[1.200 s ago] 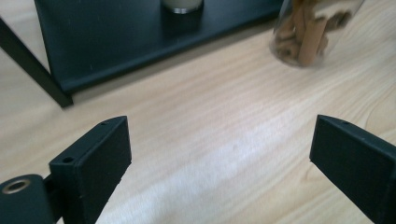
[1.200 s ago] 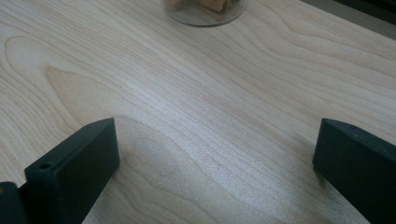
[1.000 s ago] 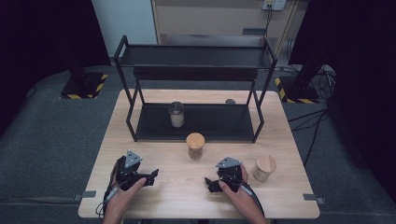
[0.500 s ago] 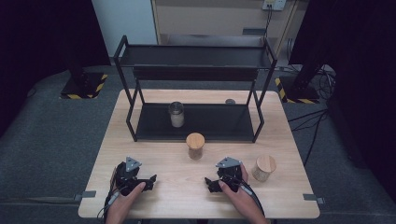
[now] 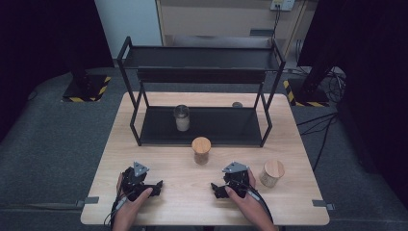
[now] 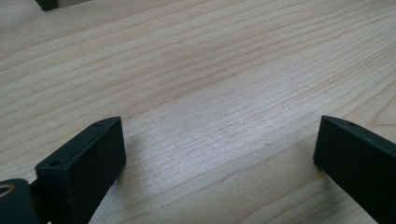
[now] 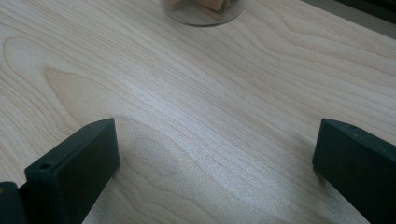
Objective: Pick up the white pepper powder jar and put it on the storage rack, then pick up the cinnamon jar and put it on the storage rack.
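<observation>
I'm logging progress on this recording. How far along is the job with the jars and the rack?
Done, it seems: one jar stands on the rack's lower shelf. In hand: nothing; the left claw and right claw sit open on the table, apart from any jar. Left, probably: the cork-lidded jar in front of the rack and the cork-lidded jar beside the right claw.

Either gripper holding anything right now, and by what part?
Nothing held. Left gripper and right gripper both stand open over bare table.
</observation>
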### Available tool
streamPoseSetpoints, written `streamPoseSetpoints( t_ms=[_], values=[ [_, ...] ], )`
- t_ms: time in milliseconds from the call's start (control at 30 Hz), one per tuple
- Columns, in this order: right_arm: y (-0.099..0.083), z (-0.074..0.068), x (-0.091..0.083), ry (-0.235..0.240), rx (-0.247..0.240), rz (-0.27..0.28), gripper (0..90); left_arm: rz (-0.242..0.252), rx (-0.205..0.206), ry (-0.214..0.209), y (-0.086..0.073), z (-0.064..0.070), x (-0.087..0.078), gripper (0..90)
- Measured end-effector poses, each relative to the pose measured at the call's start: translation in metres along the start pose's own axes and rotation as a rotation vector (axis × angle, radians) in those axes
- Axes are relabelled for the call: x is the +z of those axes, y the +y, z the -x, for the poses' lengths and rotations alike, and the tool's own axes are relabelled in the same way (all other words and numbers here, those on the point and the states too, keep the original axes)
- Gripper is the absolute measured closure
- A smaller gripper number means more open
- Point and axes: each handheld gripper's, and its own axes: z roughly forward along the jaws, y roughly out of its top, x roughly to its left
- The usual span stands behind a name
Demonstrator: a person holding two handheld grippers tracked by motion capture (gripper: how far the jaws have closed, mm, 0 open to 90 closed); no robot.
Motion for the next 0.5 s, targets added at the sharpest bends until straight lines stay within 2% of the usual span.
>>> streamPoseSetpoints(
  t_ms=[200, 333, 500],
  values=[
    [-0.0002, -0.0007, -0.0003, -0.006, 0.005, 0.001, 0.7, 0.010, -0.001, 0.001, -0.0009, -0.0006, 0.0005, 0.0],
    [0.0016, -0.0007, -0.0023, -0.007, 0.032, -0.001, 2.9, 0.010, -0.001, 0.000, -0.0009, -0.0006, 0.0005, 0.0],
    [0.0088, -0.0019, -0.0057, 0.001, 0.019, 0.008, 2.3, 0.010, -0.001, 0.000, -0.0009, -0.0007, 0.0006, 0.0]
  ],
)
